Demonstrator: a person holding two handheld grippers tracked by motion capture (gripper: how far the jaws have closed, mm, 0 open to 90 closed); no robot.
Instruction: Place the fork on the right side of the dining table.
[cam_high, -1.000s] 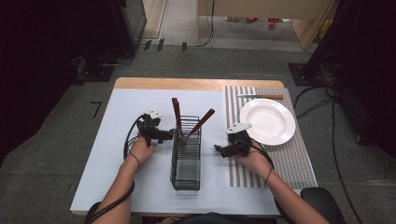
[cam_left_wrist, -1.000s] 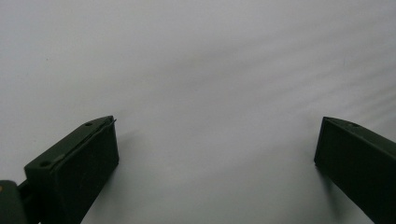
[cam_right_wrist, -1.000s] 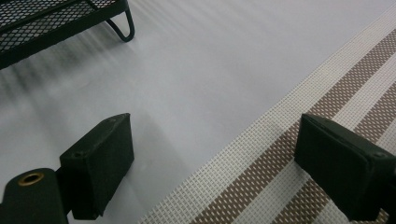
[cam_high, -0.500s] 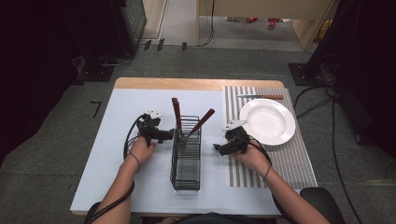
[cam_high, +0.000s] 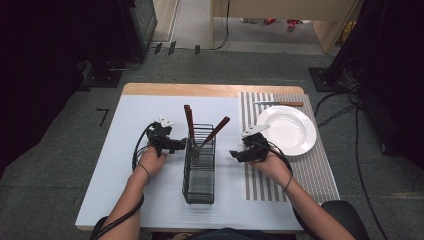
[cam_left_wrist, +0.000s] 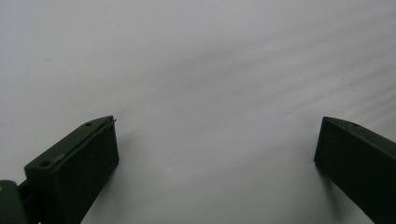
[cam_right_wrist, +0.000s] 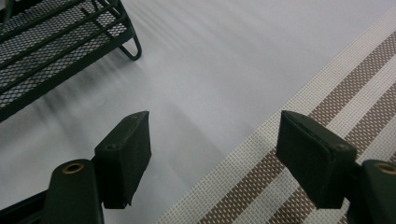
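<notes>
A black wire caddy stands in the middle of the white table cover. Two brown-handled utensils lean out of its far end. My left gripper lies just left of the caddy and points at it; in the left gripper view its jaws stand wide apart over bare white surface. To the right of the caddy, my right gripper points left, open and empty above the seam between the cover and the striped mat. The caddy's foot shows at the upper left.
A white plate rests on the brown-striped placemat at the right, with a wooden-handled knife beyond it. The table's wooden far edge borders grey carpet. Cables and dark equipment stand around the table.
My right gripper has crept slightly left toward the caddy. The left gripper has stayed where it was, and both remain open.
</notes>
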